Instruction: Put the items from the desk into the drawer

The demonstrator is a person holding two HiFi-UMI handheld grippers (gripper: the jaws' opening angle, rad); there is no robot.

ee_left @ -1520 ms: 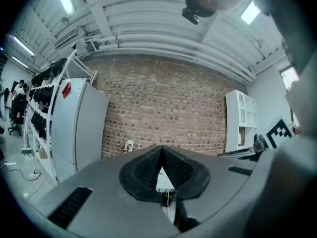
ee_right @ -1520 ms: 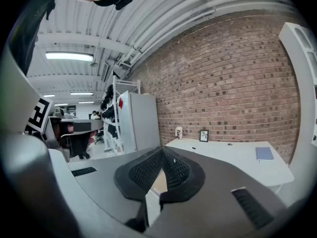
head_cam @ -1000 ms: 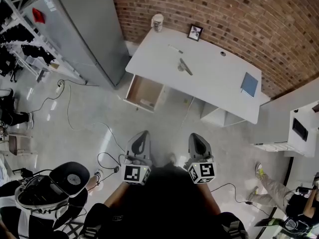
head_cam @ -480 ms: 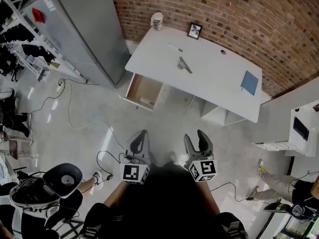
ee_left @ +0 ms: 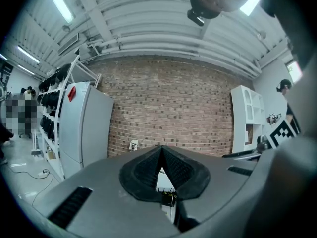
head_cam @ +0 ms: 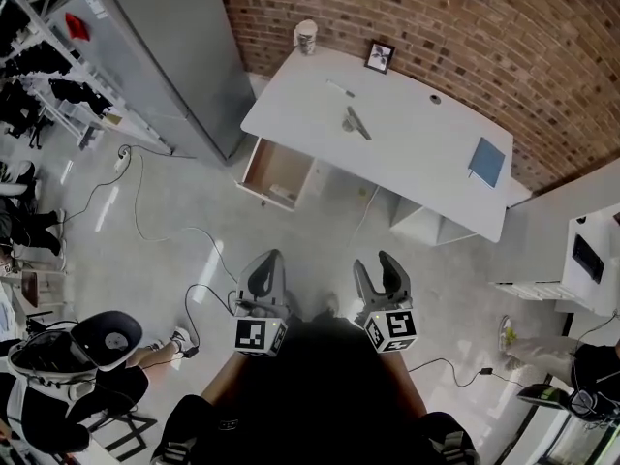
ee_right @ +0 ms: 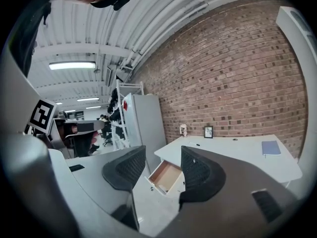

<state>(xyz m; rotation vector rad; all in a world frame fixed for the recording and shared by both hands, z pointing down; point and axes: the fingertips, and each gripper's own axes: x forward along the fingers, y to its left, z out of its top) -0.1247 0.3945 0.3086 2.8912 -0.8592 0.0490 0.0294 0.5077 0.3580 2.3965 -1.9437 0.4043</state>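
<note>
A white desk (head_cam: 407, 168) stands against the brick wall, far ahead of both grippers. On it are a paper cup (head_cam: 305, 37), a small picture frame (head_cam: 380, 56), a pen (head_cam: 340, 89), a dark grey tool (head_cam: 356, 124) and a blue notebook (head_cam: 485, 163). Its wooden drawer (head_cam: 278, 174) is pulled out at the left end and shows again (ee_right: 166, 176) between the right jaws. My left gripper (head_cam: 273, 258) is shut and holds nothing, its pads meeting at the tip (ee_left: 162, 150). My right gripper (head_cam: 374, 263) stands open and empty (ee_right: 163, 158).
A tall grey cabinet (head_cam: 165, 56) stands left of the desk. White shelving (head_cam: 581, 250) stands at the right. Cables (head_cam: 145, 231) trail over the pale floor between me and the drawer. A seated person (head_cam: 68, 376) is at the lower left.
The right gripper's jaws, shut a second ago, now stand wide apart. Both grippers have drifted slightly forward toward the desk.
</note>
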